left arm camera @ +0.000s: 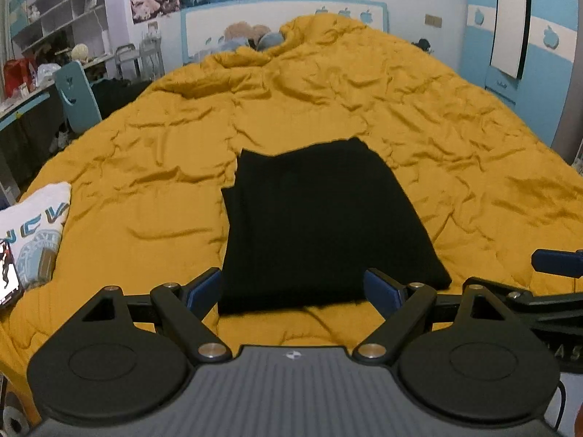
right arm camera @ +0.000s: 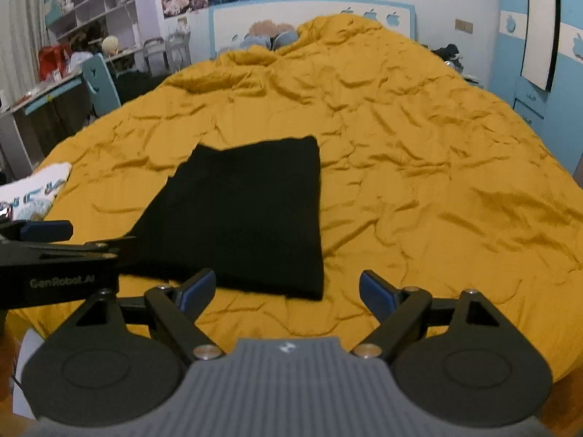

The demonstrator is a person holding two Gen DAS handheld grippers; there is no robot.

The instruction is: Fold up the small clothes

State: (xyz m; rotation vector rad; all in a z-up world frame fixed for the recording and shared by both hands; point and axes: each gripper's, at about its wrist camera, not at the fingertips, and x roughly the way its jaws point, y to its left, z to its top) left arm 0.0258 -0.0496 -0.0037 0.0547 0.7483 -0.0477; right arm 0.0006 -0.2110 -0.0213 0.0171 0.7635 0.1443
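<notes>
A black garment [left arm camera: 320,225] lies folded into a flat rectangle on the yellow quilt [left arm camera: 455,138]; it also shows in the right wrist view [right arm camera: 240,218]. My left gripper [left arm camera: 293,287] is open and empty, its jaws standing either side of the garment's near edge, just short of it. My right gripper [right arm camera: 288,293] is open and empty, held over the garment's near right corner. The left gripper shows at the left of the right wrist view [right arm camera: 47,233]. The right gripper shows at the right edge of the left wrist view [left arm camera: 554,262].
A folded white garment with blue print [left arm camera: 32,233] lies on the quilt at the left, also in the right wrist view [right arm camera: 32,189]. A desk with a blue chair [left arm camera: 76,94] stands left of the bed. Plush toys [left arm camera: 251,36] sit by the headboard.
</notes>
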